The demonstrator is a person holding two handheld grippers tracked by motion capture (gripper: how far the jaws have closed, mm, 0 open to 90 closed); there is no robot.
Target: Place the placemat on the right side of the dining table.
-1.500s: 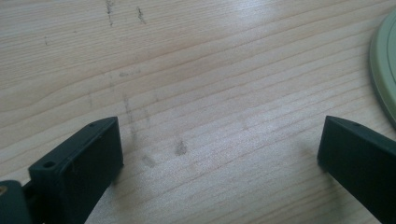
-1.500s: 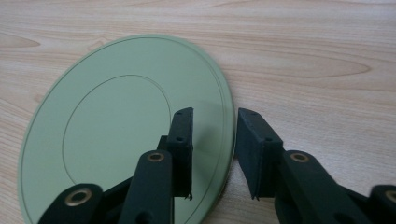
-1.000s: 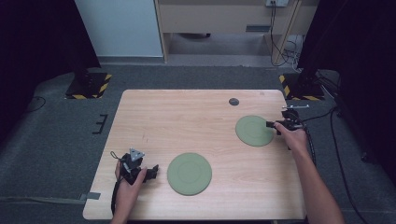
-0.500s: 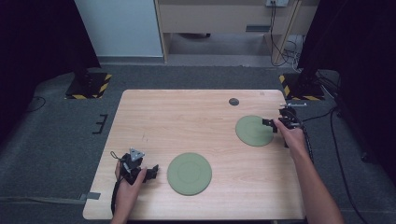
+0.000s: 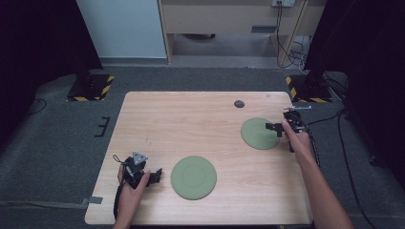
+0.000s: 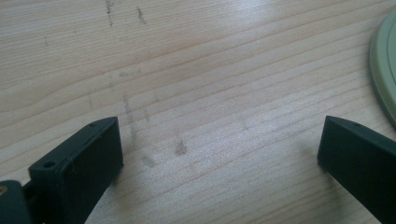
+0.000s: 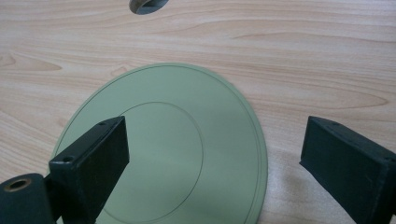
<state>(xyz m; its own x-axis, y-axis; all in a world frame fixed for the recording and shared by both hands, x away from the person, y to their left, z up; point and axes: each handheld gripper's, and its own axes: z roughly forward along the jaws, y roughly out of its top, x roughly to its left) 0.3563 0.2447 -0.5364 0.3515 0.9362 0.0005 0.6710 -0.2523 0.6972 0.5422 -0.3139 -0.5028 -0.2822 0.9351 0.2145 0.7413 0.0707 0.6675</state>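
Observation:
Two flat green plates lie on the wooden table (image 5: 191,119). One plate (image 5: 259,133) is at the right, the other plate (image 5: 193,177) near the front. My right gripper (image 5: 273,128) hovers at the right plate's rim. Its jaws have just been opening, and in the right gripper view the gripper (image 7: 215,154) stands open: one finger is over the plate (image 7: 177,140), the other beyond its edge, neither pressing it. My left gripper (image 5: 155,176) rests left of the front plate, open (image 6: 219,158) over bare wood, with the plate's rim (image 6: 385,70) at the right.
A small dark round hole (image 5: 239,103) sits in the tabletop behind the right plate, also seen as the hole (image 7: 148,4) ahead of the right jaws. Black stands with striped bases (image 5: 90,86) flank the table on the grey floor.
The right gripper's jaws have spread wider at the right plate's rim, and the plate lies flat. The left hand and its gripper have not moved.

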